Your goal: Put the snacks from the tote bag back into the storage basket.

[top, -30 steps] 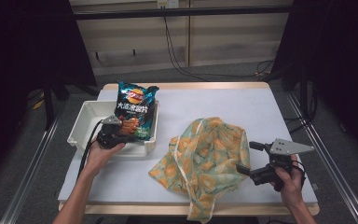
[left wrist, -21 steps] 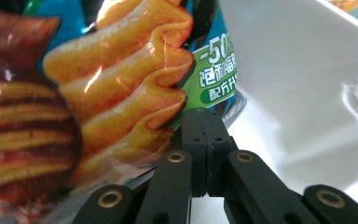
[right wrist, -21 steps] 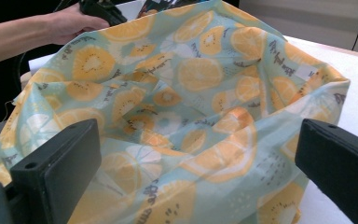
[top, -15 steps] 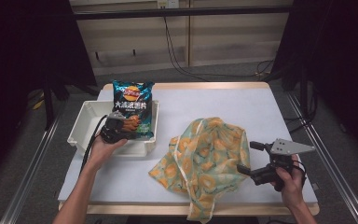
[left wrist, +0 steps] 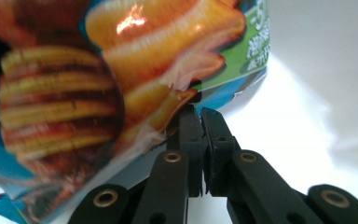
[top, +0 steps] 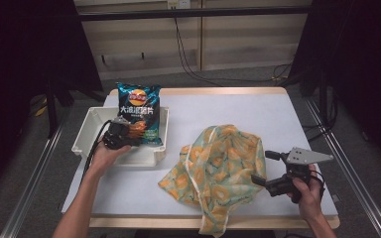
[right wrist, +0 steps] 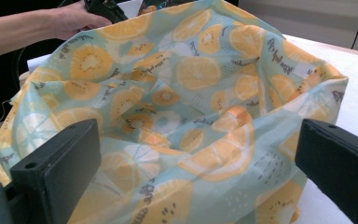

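The left gripper point(top: 121, 135) has its 2 black jaws pressed almost together on the lower edge of a dark blue crinkled foil bag of crisps point(top: 138, 111), printed with ridged orange crisps and a green corner patch. In the left gripper view the bag point(left wrist: 98, 84) rises up and to the left of the closed tips, its thin bottom seam pinched between them. The bag stands nearly upright just beyond the gripper, over a shallow white rectangular plastic tray point(top: 87, 130), its top leaning past the tray's far rim. The left hand point(top: 106, 154) holds the gripper from the near side of the tray.

The right gripper point(top: 260, 169) has its jaws spread wide, with nothing between the pads. Directly ahead of its tips lies a crumpled pale green cloth bag point(top: 218, 166) patterned with orange slices, sitting on the white table top point(top: 258, 114). In the right gripper view the fabric point(right wrist: 191, 93) bunches up between and beyond the 2 open jaws, apart from both.
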Motion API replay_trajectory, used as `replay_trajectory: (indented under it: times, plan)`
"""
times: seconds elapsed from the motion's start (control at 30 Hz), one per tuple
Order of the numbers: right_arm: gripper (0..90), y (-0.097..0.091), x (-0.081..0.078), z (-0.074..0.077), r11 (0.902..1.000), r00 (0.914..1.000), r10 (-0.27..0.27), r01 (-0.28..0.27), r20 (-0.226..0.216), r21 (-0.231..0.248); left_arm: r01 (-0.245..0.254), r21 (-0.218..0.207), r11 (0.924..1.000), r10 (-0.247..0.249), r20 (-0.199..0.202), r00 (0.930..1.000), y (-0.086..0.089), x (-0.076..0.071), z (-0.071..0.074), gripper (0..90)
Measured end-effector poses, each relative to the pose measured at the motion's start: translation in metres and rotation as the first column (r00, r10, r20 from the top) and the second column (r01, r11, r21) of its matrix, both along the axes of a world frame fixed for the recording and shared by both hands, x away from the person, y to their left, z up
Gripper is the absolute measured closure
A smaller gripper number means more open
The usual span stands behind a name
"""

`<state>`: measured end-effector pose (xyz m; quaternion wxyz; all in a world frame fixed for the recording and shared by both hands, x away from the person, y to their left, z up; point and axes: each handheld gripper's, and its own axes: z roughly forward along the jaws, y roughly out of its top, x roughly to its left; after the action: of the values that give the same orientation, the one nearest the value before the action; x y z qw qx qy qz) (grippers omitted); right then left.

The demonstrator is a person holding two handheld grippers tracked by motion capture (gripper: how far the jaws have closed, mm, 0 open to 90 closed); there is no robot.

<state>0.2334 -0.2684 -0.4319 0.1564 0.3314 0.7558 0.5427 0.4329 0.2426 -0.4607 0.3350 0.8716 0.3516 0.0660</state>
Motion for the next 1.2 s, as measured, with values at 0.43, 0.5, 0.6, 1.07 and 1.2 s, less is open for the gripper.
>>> replay_trajectory:
  times: [0.43, 0.5, 0.6, 1.07, 1.2]
  plan:
    - [0.0, 0.000, 0.000, -0.001, 1.0000, 1.0000, 0.004, -0.004, -0.003, 0.001, -0.048, -0.013, 0.9988, 0.048, 0.001, 0.9988, 0.005, 0.019, -0.007, 76.7]
    - [0.0, 0.000, -0.001, -0.001, 1.0000, 1.0000, 0.006, -0.006, -0.002, 0.002, -0.048, -0.013, 0.9988, 0.048, 0.005, 0.9988, 0.004, 0.017, -0.009, 77.0]
    - [0.0, -0.002, 0.000, -0.001, 1.0000, 1.0000, 0.000, 0.000, -0.003, 0.002, -0.031, -0.004, 0.9995, 0.031, 0.009, 0.9995, 0.002, 0.014, -0.005, 72.6]
    - [0.0, -0.004, -0.002, 0.000, 1.0000, 1.0000, -0.009, 0.009, 0.000, 0.005, -0.051, -0.170, 0.9840, 0.072, 0.118, 0.9904, 0.004, -0.019, 0.012, 43.3]
    - [0.0, -0.004, -0.002, 0.000, 0.9999, 0.9999, -0.011, 0.011, 0.000, 0.006, -0.042, -0.192, 0.9806, 0.074, 0.165, 0.9835, 0.002, -0.033, 0.022, 30.9]
